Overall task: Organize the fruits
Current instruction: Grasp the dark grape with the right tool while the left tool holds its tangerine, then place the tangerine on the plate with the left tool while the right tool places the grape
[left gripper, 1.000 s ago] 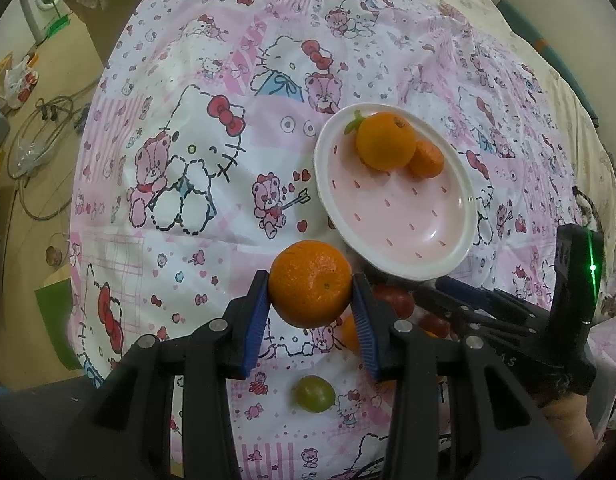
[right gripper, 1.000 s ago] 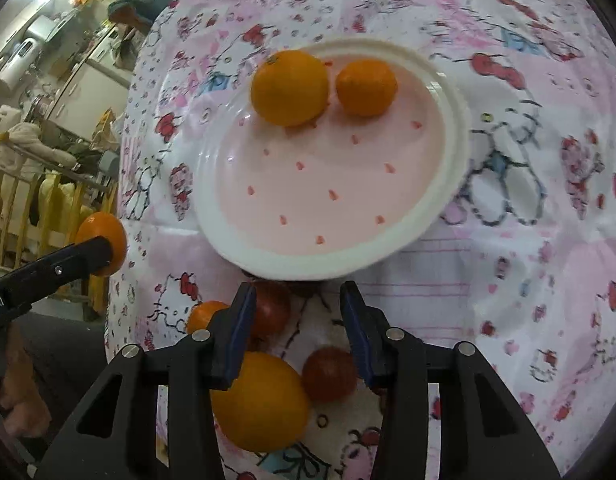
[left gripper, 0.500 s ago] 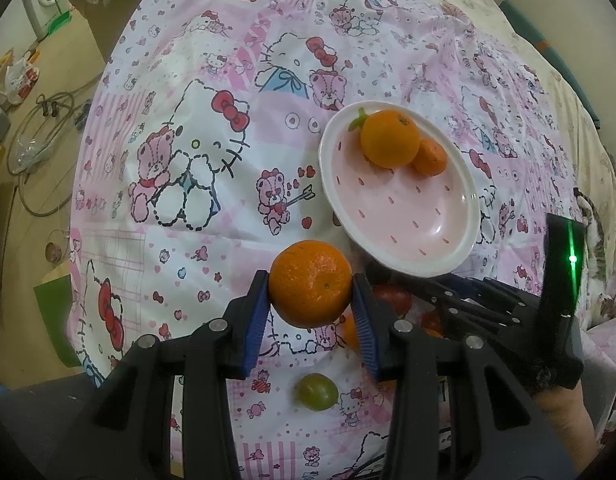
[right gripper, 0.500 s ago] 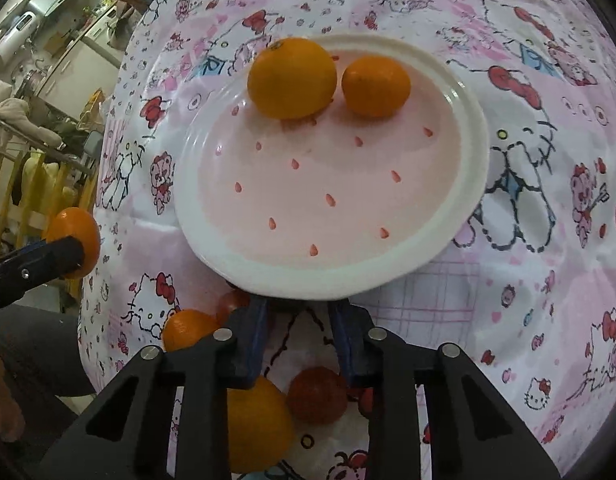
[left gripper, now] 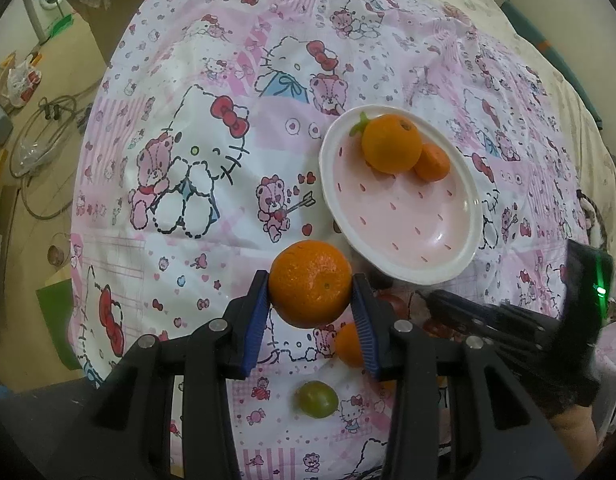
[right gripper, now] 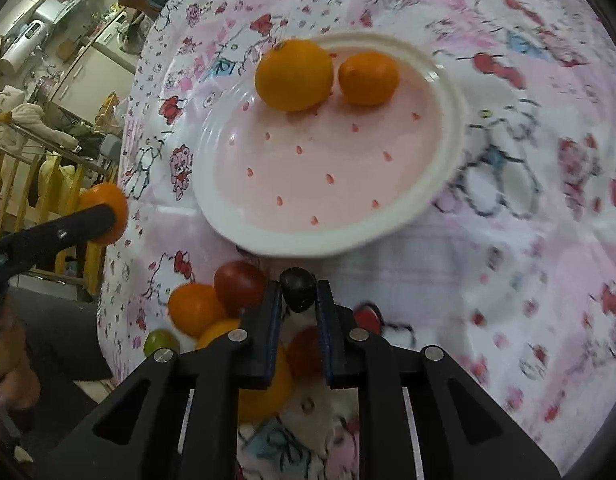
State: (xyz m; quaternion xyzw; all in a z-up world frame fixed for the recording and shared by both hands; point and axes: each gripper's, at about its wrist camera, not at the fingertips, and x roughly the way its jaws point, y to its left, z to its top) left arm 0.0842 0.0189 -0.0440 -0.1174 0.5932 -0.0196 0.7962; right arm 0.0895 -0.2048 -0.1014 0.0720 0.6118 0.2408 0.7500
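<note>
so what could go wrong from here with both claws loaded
1. The right claw pinches a small dark fruit only at its tips; it may pop out.
2. The plate holds a big orange and a small one; dropping the left claw's orange hard could set them rolling.

A bed (left gripper: 196, 92) carried everything, covered by a pink-and-white cartoon-print sheet (left gripper: 180, 208). Directly on the sheet lay a pink plate (left gripper: 448, 264) with a white rim. Near the plate's closer edge, loose fruit rested on the sheet: a green grape (left gripper: 316, 399), a small orange (right gripper: 194, 309), a red tomato (right gripper: 239, 284) touching it, another red fruit (right gripper: 304, 354).
</note>
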